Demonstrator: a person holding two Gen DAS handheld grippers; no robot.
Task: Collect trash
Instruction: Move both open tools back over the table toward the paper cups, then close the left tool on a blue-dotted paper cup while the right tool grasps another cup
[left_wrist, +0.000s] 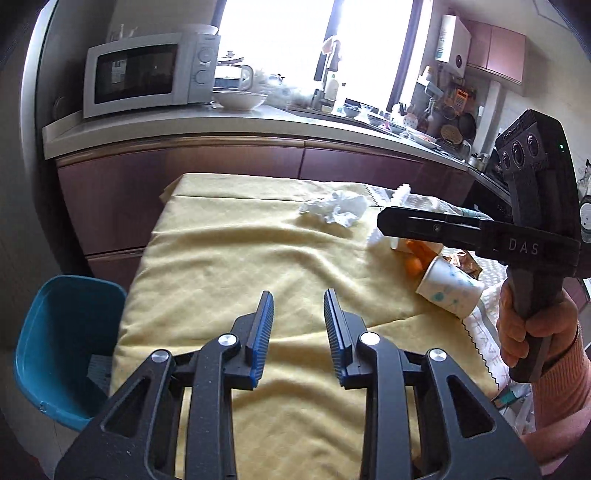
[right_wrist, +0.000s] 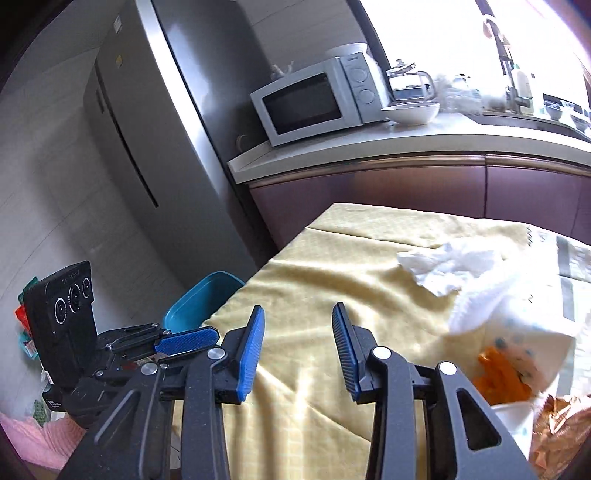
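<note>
Trash sits on the yellow-clothed desk (left_wrist: 229, 266), all of it ahead and right of the left claw (left_wrist: 298, 334). Crumpled white tissue (left_wrist: 334, 208) lies farthest out, well apart from both claws. Paper cup (left_wrist: 448, 286) lies tipped on its side, near the right claw (right_wrist: 298, 345) and to its right. Orange scraps (left_wrist: 415, 258) sit just behind the cup, touching or nearly so; cannot tell which. Brown crinkled wrapper (right_wrist: 561, 424) is at the far right, beside the cup.

Left claw: fingers apart, holding nothing, hovering over bare cloth. Right claw: fingers apart too, nothing between them, above the cloth with the tissue ahead-right of it. In the left wrist view the right claw's fingertip (left_wrist: 391, 221) hangs above the scraps, gripped by the right hand (left_wrist: 532, 325).

Teal bin (left_wrist: 62, 350) stands on the floor left of the left claw, beside the desk edge. Microwave (left_wrist: 147, 74) and white bowl (left_wrist: 240, 99) sit on the counter beyond.
</note>
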